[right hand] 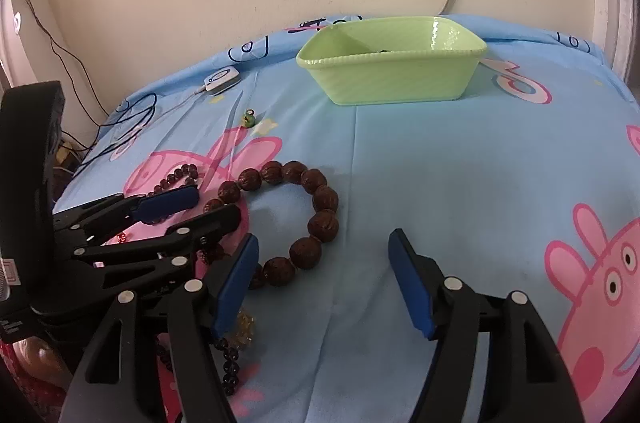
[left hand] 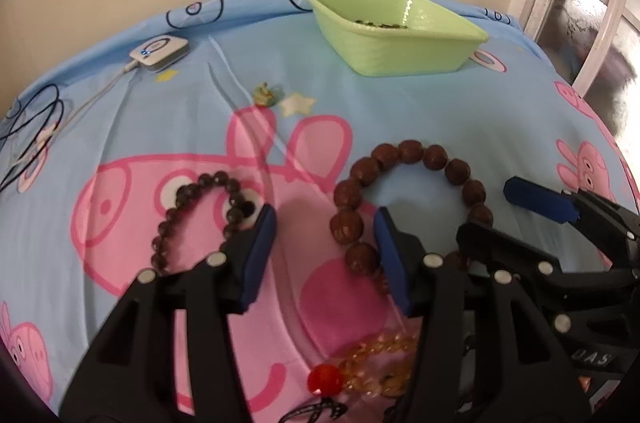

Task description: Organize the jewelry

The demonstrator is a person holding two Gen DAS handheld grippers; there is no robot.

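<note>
Lay flat on cartoon-print sheet (right hand: pixel 440 183): large brown wrinkled-bead bracelet (right hand: pixel 320 199), long axis toward green plastic tray (right hand: pixel 392 79). Left gripper (left hand: pixel 324 255), right gripper (right hand: pixel 324 275): fingers spread, empty.

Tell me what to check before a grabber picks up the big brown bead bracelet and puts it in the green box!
1. Left gripper open and holding nothing: ok.
2. Right gripper open and holding nothing: ok.
3. Big brown bead bracelet lying flat on the blue sheet, easy to see: ok, though its near end is hidden behind the grippers.
4. Bracelet apart from the small dark bead bracelet: ok. Apart from the amber bracelet: cannot tell.
5. Green box upright with room inside: ok; only a few small dark things show at the bottom.
6. Small green charm out of the way: ok.
</note>
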